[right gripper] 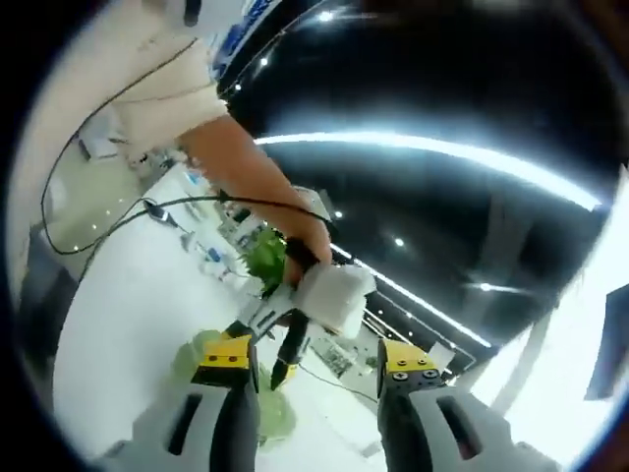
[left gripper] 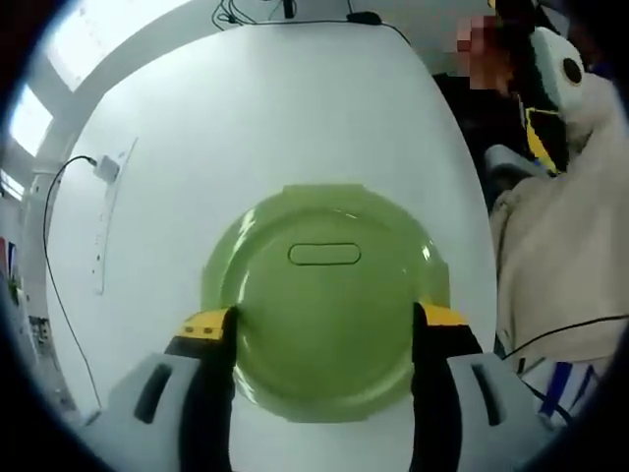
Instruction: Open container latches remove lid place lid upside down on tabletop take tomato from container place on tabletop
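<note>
Left gripper view: the left tool [left gripper: 324,320] pinches the green lid [left gripper: 326,300] by its two sides, over the white counter [left gripper: 246,128]. A cable [left gripper: 54,246] and small plug lie at the counter's far-left edge; a person's pale sleeve [left gripper: 560,256] sits just off the right edge. Right gripper view: the right tool [right gripper: 316,366] is spread with nothing between its jaws, tilted toward the dark ceiling; a hand [right gripper: 305,246] grips the other tool's handle, with something green [right gripper: 197,354] low on the counter behind the left jaw.
</note>
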